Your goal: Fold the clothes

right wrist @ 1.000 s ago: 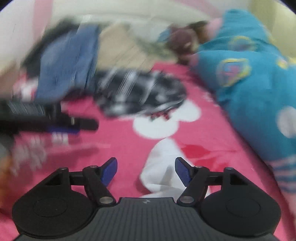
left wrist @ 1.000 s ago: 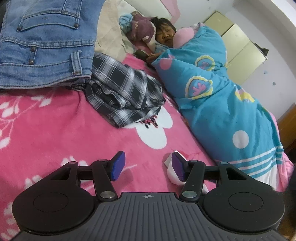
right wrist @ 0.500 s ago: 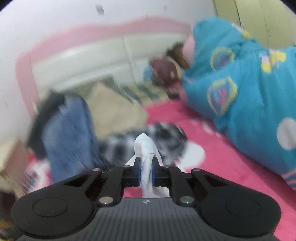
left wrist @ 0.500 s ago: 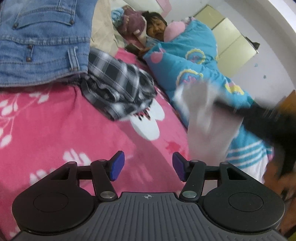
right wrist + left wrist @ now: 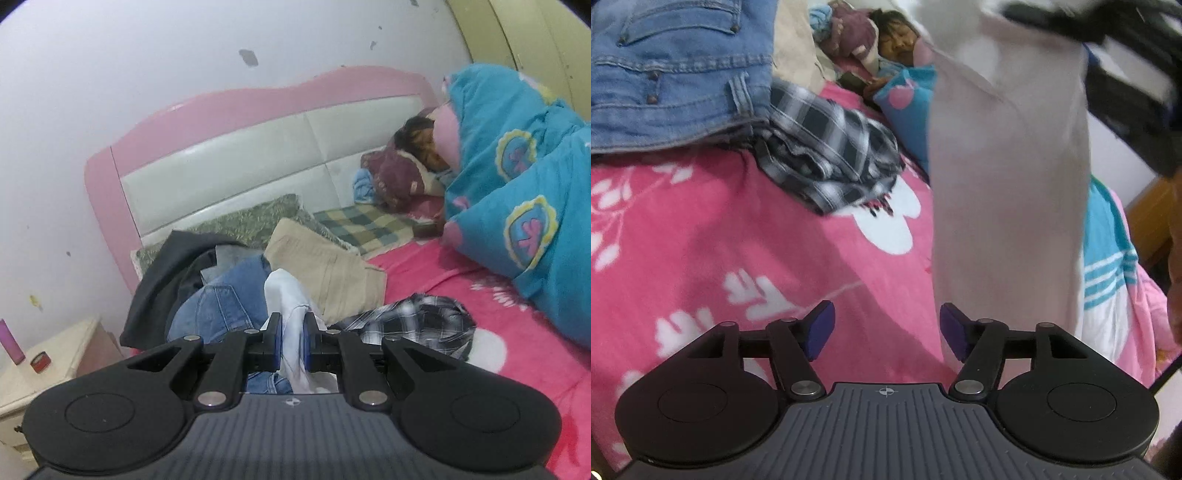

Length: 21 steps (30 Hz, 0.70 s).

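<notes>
A white garment [image 5: 1004, 184] hangs in the air over the pink bedspread [image 5: 701, 240], held up at the top right of the left wrist view. My right gripper [image 5: 293, 341] is shut on a bunched fold of that white garment [image 5: 288, 306], lifted above the bed. My left gripper [image 5: 886, 328] is low over the bedspread, its jaws opening with nothing between them; the hanging cloth falls just beyond its right finger. Blue jeans [image 5: 676, 74] and a black-and-white plaid shirt [image 5: 831, 147] lie farther up the bed.
A person lies asleep under a blue quilt [image 5: 524, 184] along the right side of the bed. Beige trousers [image 5: 325, 273], a dark garment [image 5: 166, 266] and pillows sit by the pink headboard [image 5: 221, 107]. A nightstand [image 5: 48, 354] with a small bottle stands at left.
My right gripper closed on the white garment lying on the bed and raised it; the cloth now hangs high in front of the left gripper. The left gripper stayed put and opened slightly wider.
</notes>
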Tool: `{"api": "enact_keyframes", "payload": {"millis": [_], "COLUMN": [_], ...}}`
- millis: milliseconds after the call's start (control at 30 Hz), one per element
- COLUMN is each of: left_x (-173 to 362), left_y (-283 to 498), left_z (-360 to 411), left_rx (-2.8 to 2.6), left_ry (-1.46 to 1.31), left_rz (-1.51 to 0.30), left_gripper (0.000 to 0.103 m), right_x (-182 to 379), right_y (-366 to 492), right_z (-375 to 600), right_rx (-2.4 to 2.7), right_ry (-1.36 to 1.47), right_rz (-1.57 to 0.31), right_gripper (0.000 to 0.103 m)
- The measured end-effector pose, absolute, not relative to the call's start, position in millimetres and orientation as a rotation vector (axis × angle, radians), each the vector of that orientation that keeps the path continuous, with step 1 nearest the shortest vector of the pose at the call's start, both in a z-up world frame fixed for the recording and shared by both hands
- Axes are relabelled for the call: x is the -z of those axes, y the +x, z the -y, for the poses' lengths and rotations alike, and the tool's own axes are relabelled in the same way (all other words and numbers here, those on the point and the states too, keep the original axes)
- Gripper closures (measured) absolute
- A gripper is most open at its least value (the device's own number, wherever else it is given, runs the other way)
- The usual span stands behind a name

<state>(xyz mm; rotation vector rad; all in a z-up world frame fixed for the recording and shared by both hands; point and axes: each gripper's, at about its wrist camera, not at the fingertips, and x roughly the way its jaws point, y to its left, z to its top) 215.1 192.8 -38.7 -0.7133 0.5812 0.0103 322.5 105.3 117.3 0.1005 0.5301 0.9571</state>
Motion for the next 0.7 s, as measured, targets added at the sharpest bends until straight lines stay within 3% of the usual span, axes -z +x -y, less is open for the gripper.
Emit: {"api": "enact_keyframes", "payload": {"millis": [433, 700], "left_x": [48.8, 43.7], "left_y": [211.1, 141.6], "left_z": [-200.4, -202.0], "left_rx": [-0.052, -0.029], "left_ry": [-0.760, -0.748], "left_rz": [-0.624, -0.624], "left_gripper": [0.040, 0.040], "right_x": [-109.3, -82.2], "right_y": [307.9, 287.7], "right_z": [-115.7, -134.5], "right_rx": [-0.987, -1.058], "right_ry": [0.166, 0.157], "right_rz": [-0.604, -0.698], "right_gripper": [0.092, 0.091]}}
